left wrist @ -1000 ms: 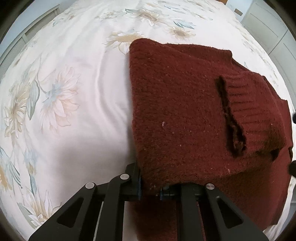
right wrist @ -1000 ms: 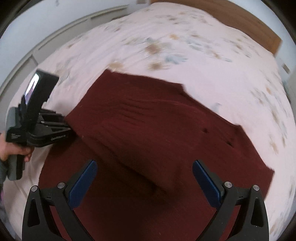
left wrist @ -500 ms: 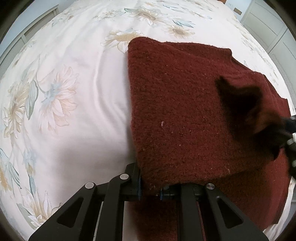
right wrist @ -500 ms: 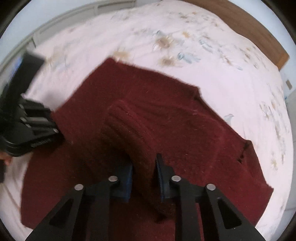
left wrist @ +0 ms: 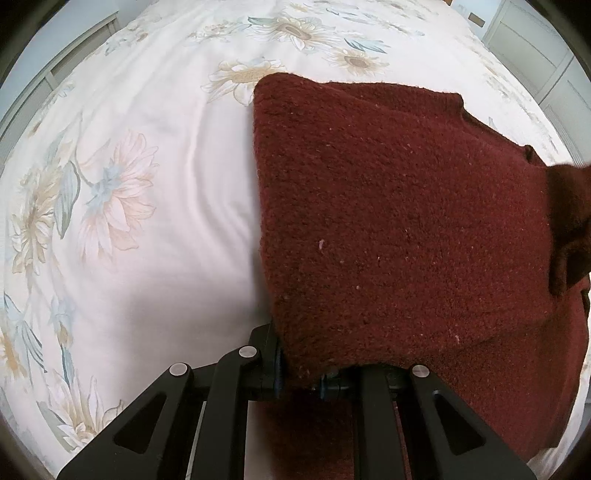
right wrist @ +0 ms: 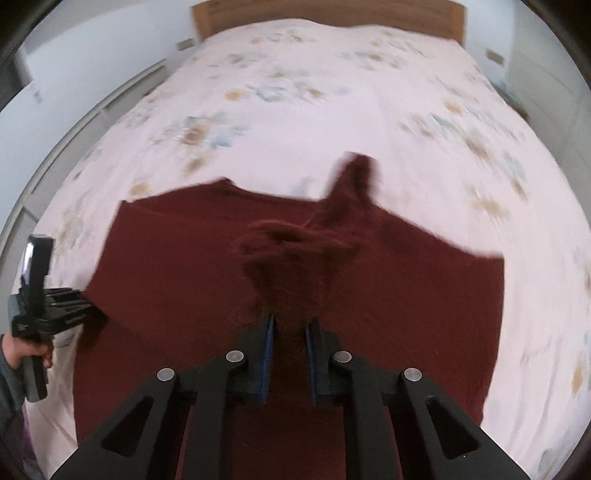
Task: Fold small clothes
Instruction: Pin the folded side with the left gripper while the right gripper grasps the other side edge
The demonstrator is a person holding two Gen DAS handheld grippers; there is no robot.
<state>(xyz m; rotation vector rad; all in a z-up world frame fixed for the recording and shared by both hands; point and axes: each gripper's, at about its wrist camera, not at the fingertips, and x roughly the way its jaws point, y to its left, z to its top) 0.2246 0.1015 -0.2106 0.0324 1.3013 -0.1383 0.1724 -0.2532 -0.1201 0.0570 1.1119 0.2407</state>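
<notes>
Dark red sweater [left wrist: 399, 221] lies spread on the floral bed [left wrist: 147, 184]. Left gripper [left wrist: 299, 376] is clamped on its near-left edge, fabric draped over the fingertips. Right gripper [right wrist: 290, 343] is pinched narrow on a bunched sleeve [right wrist: 295, 254], lifted above the body of the sweater; view is motion-blurred. Left gripper also shows at the sweater's left edge in the right view.

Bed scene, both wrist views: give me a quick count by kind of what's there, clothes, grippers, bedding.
Dark red knit sweater: 1
Grippers: 2, left gripper and right gripper, each shut on the sweater
Floral bedsheet: 1
Wooden headboard: 1
Total: 5
</notes>
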